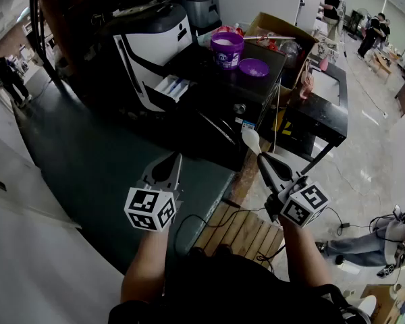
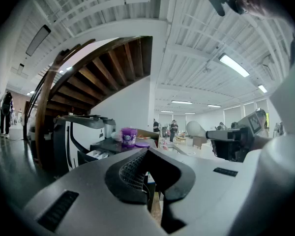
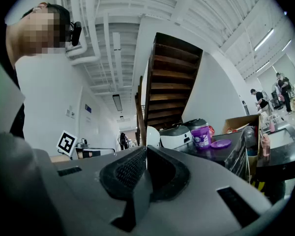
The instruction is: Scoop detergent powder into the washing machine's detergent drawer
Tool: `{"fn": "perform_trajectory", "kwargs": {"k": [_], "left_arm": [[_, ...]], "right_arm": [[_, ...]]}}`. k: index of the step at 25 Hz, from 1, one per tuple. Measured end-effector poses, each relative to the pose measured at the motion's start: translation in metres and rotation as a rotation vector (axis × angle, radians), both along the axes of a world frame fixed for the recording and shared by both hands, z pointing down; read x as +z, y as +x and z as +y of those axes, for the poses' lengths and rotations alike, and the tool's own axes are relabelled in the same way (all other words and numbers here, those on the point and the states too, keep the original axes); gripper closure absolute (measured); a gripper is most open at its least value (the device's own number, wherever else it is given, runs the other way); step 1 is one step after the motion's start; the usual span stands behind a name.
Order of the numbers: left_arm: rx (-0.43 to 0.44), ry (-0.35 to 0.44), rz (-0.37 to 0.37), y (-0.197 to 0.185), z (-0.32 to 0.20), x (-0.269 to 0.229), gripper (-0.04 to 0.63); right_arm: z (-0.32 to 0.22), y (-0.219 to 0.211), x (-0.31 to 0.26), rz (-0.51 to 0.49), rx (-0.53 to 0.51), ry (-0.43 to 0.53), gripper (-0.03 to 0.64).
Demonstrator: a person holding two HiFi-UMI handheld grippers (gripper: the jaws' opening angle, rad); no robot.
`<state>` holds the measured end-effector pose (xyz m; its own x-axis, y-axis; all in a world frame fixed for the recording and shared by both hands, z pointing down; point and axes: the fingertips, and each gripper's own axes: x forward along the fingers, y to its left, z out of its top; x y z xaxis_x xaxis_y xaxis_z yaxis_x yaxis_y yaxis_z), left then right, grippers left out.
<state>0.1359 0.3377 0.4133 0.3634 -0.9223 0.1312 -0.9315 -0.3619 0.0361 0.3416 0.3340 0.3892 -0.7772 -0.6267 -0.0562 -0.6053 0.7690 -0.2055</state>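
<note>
Jaws of our right gripper (image 1: 262, 160) are clamped together on the thin handle of a white scoop (image 1: 250, 139), whose bowl stands up just past the jaw tips. The right gripper view shows the same grasp, with the pale bowl rising straight above the closed pads. Our left gripper (image 1: 174, 162) hangs beside it, to the left, its jaws pressed against each other with nothing between them. We hold both grippers low, over dark floor and the edge of a wooden pallet (image 1: 239, 231). Farther ahead stands the black-and-white washing machine (image 1: 152, 42) with its detergent drawer (image 1: 173, 86) pulled out toward us, well apart from the scoop and up to its left. To the drawer's right, on a black surface (image 1: 256, 90), the purple detergent tub (image 1: 227, 49) stands open with white powder showing inside, and its purple lid (image 1: 254, 67) lies just beside it. A cardboard box (image 1: 283, 29) sits behind the tub, and a grey appliance (image 1: 199, 5) stands behind the washing machine.
</note>
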Motion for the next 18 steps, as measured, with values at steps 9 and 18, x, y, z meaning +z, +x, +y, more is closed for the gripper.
{"fn": "perform_trajectory", "kwargs": {"k": [9,18], "left_arm": [[-0.020,0.009,0.012,0.016,0.005,0.001,0.589],[-0.052,0.011,-0.003,0.028,0.018,0.005,0.589]], "right_arm": [[0.005,0.012,0.004,-0.005,-0.024,0.000,0.597],[0.012,0.031,0.005,-0.041,-0.050,-0.010,0.595]]}}
